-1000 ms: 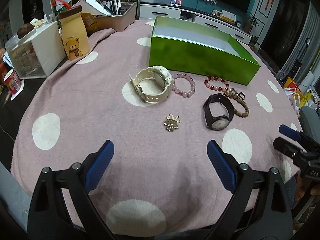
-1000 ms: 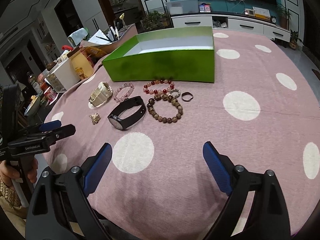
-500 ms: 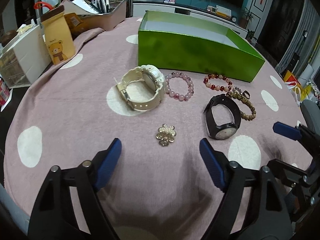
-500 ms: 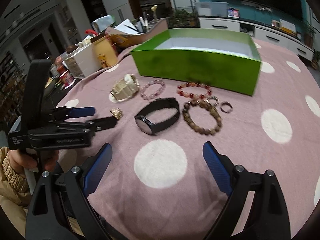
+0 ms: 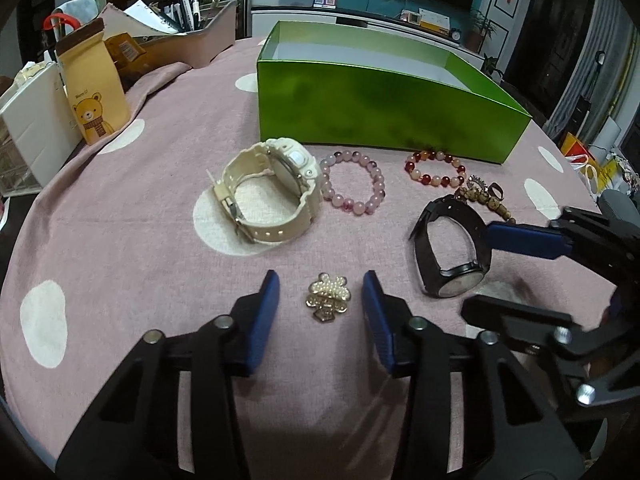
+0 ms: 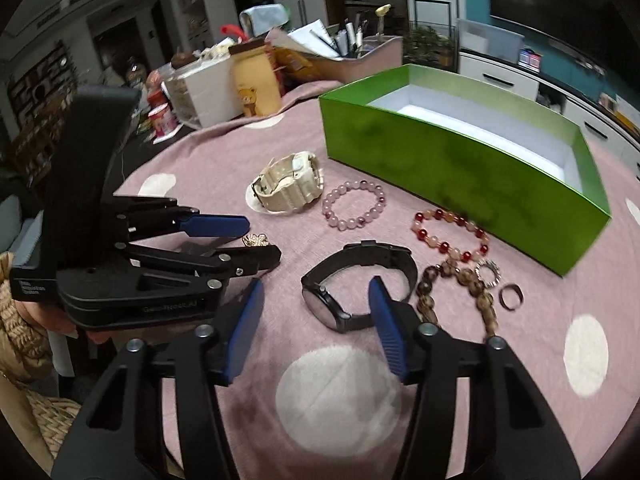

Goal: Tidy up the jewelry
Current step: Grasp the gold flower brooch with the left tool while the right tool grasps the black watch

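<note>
A gold pearl brooch (image 5: pixel 329 298) lies on the pink cloth between the fingers of my open left gripper (image 5: pixel 321 300), apart from both pads. A black watch (image 6: pixel 354 289) lies between the tips of my open right gripper (image 6: pixel 316 304); it also shows in the left wrist view (image 5: pixel 452 248). A cream watch (image 5: pixel 268 192), a pink bead bracelet (image 5: pixel 354 188), a red bead bracelet (image 5: pixel 436 168), a brown bead bracelet (image 6: pixel 456 292), a small ring (image 6: pixel 511 297) and a sparkly ring (image 6: pixel 488 271) lie before the open green box (image 5: pixel 384 108), whose white inside looks empty.
At the back left stand a bear-print paper bag (image 5: pixel 94 88), a white drawer unit (image 5: pixel 32 128) and a tray of pens and papers (image 5: pixel 188 36). The round table's edge (image 5: pixel 16 248) curves close on the left.
Both grippers moved forward and down toward the table. The left one came around the brooch, the right one around the black watch, and both narrowed their opening.
</note>
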The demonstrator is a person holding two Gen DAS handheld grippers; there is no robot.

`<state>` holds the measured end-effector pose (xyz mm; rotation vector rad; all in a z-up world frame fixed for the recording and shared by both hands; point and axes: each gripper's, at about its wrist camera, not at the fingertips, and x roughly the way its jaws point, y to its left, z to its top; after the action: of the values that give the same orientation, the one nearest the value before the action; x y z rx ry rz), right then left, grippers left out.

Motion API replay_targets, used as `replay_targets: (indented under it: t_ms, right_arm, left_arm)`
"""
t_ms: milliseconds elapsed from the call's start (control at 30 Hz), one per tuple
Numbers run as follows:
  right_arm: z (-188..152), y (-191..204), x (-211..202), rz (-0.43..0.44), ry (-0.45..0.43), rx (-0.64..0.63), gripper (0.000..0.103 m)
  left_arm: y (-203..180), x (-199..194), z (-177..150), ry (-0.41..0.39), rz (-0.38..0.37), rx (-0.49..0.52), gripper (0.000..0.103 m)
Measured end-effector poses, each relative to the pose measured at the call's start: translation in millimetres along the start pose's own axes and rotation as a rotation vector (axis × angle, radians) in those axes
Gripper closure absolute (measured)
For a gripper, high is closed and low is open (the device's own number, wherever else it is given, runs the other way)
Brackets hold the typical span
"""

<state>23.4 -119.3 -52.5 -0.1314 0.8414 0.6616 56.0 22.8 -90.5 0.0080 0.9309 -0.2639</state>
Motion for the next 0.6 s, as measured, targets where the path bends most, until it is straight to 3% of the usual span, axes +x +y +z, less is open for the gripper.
replay_targets:
  t_ms: [133,333,600]
  right_arm:
    - [3,3,10,-0.009,0.032,-0.053,0.070]
    - [-1,5,17,-0.023,0.042,-0.070,0.095]
    - [3,4,-1,-0.017,-0.023,-0.044,0.096]
  left_arm:
    - [-2,0,-2,-0.006,-0.017,0.018,0.080]
    - [-3,-1,-3,-0.013,-0.019,0.019,0.082]
    - [-5,-16,2,-0.042,-0.034,0.012,0.082]
